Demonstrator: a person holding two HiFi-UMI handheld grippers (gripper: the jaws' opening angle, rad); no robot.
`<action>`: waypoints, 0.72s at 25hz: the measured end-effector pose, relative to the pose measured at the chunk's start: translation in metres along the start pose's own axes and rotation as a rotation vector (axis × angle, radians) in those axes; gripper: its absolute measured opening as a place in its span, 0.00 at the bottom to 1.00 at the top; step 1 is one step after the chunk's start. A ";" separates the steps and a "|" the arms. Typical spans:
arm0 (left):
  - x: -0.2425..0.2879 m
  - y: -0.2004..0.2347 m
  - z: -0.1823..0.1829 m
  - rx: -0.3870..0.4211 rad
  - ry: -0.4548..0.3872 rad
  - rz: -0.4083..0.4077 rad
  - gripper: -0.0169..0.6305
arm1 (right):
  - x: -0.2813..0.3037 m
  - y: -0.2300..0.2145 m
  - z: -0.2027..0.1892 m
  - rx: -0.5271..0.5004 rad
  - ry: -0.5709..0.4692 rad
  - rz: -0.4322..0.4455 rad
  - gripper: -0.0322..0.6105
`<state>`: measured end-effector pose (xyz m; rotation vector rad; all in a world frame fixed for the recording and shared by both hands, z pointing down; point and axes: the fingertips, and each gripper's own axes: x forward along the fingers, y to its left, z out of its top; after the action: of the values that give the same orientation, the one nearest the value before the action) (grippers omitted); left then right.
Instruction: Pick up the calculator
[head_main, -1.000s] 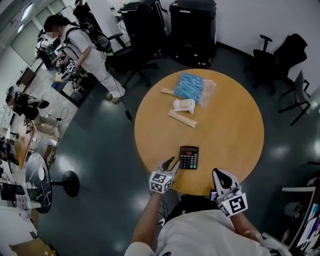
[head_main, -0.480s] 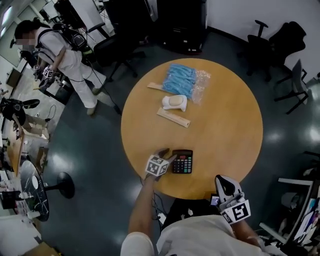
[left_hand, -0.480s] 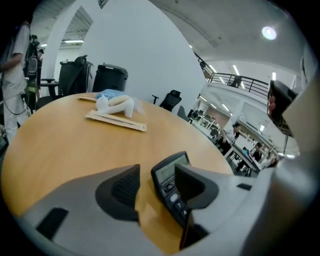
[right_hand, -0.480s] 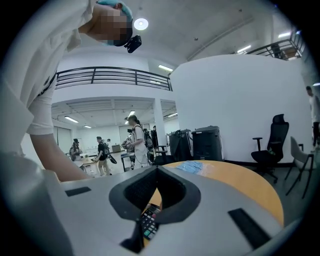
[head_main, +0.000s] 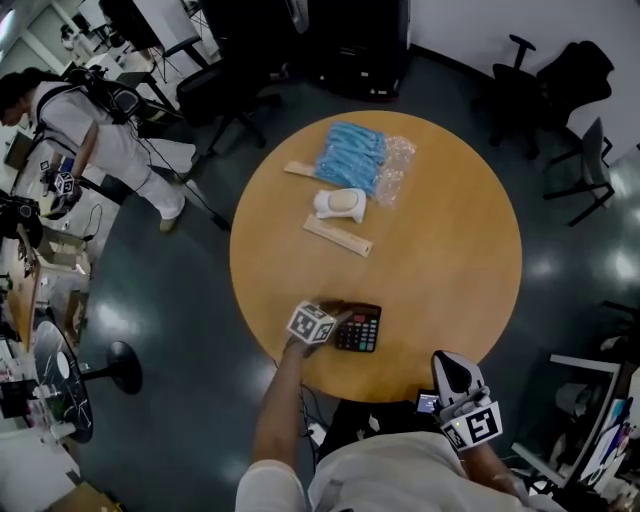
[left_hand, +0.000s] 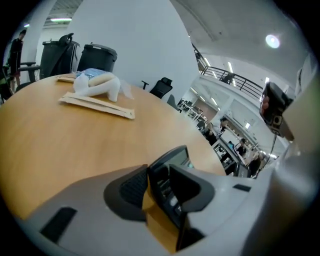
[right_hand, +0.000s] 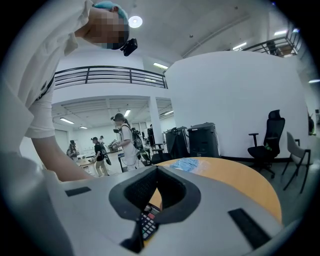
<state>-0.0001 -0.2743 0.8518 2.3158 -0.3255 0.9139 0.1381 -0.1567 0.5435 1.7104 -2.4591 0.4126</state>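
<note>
A black calculator (head_main: 362, 329) lies flat on the round wooden table (head_main: 440, 250), near its front edge. My left gripper (head_main: 337, 315) reaches down onto the calculator's left side. In the left gripper view the calculator (left_hand: 173, 158) stands edge-on between the two pads of that gripper (left_hand: 159, 172); the jaws are closing and a wedge of tabletop still shows beside the left pad. My right gripper (head_main: 450, 362) hovers off the table's front edge, fingers together and empty. Through the right gripper (right_hand: 157, 169) the calculator's keys (right_hand: 146, 223) show low down.
At the back of the table lie a blue plastic packet (head_main: 358, 157), a white curved object (head_main: 340, 203) and two wooden rulers (head_main: 338, 236). Office chairs (head_main: 560, 85) and black bins (head_main: 350, 40) ring the table. A person (head_main: 90, 120) stands far left.
My left gripper has dropped and tipped down from beside the calculator onto its left side, with the jaws now around it. The right gripper has shifted a little at the table's front edge.
</note>
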 end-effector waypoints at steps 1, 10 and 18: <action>0.000 -0.003 0.000 -0.003 -0.007 -0.003 0.24 | 0.000 -0.001 0.000 0.001 0.001 0.000 0.07; -0.030 -0.033 0.003 -0.070 -0.130 0.029 0.14 | 0.000 0.000 0.002 -0.001 -0.023 0.009 0.07; -0.046 -0.087 -0.019 -0.076 -0.151 0.145 0.11 | -0.006 0.012 0.011 -0.019 -0.068 0.031 0.07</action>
<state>-0.0062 -0.1949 0.7913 2.3195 -0.5886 0.7820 0.1301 -0.1503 0.5301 1.7091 -2.5315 0.3385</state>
